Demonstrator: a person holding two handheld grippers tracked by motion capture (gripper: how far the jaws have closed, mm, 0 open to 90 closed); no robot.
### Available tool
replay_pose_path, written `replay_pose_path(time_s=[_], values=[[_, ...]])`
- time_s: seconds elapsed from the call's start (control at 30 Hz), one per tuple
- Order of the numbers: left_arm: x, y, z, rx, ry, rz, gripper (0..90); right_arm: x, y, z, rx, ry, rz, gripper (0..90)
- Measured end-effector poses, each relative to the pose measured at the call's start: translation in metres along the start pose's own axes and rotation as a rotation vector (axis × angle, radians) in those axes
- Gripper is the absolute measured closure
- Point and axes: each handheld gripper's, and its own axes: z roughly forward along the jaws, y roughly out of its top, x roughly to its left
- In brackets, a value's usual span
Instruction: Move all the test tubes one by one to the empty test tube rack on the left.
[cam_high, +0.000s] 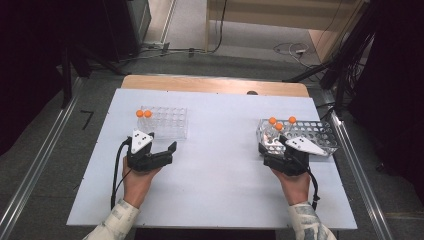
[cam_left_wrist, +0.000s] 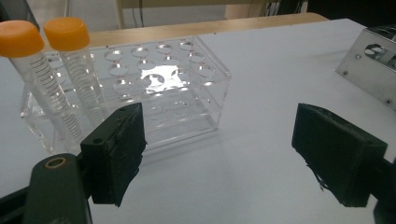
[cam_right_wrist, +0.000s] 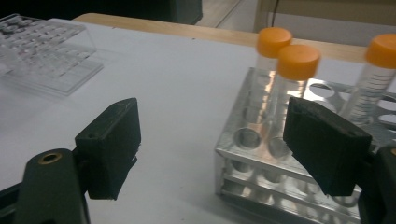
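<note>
Starting at the left of the high view: the clear plastic rack (cam_high: 166, 122) sits on the white bench (cam_high: 220, 165) at about 10 o'clock from the bench's middle. It's got two orange-capped tubes (cam_high: 143, 116) standing upright side by side in its far left corner, and the other holes look bare.

Your left gripper (cam_high: 161, 146) is just beside that rack, at its 6 o'clock, resting low over the bench in your left hand (cam_high: 136, 181). Its jaws are spread wide with nothing between them. In the left gripper view the clear rack (cam_left_wrist: 159, 88) sits right ahead past the left jaw, the two tubes (cam_left_wrist: 60, 79) at about 10 o'clock, and a corner of the metal rack (cam_left_wrist: 371, 65) pokes in at 2 o'clock.

Middle of the bench is just plain white surface.

Over on the right, the metal rack (cam_high: 312, 131) is at roughly 3 o'clock from the bench's middle, holding three orange-capped tubes (cam_high: 279, 127) bunched toward its left end. Your right gripper (cam_high: 275, 148) is up against the near left corner of it, held in your right hand (cam_high: 294, 184). Its jaws are spread apart too, pinching nothing. In the right gripper view the right jaw overlaps the metal rack (cam_right_wrist: 261, 154) and the closest tube (cam_right_wrist: 292, 79) stands just past it, at about 1 o'clock, upright in its hole. Can't tell if that jaw actually touches the rack.
</note>
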Motion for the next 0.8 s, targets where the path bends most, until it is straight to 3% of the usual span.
replay_pose_path(time_s=[0.17,0.57,0.8], values=[[0.001,-0.001,0.001,0.006,-0.008,-0.02,18.0,-0.013,0.0,0.004,-0.013,-0.059,0.011,18.1],[-0.001,-0.002,0.003,0.013,-0.013,-0.019,18.6,-0.029,0.0,0.023,-0.017,-0.1,0.046,29.1],[-0.003,-0.002,0.004,0.018,-0.016,-0.009,19.0,-0.031,-0.001,0.031,-0.015,-0.13,0.029,37.6]])
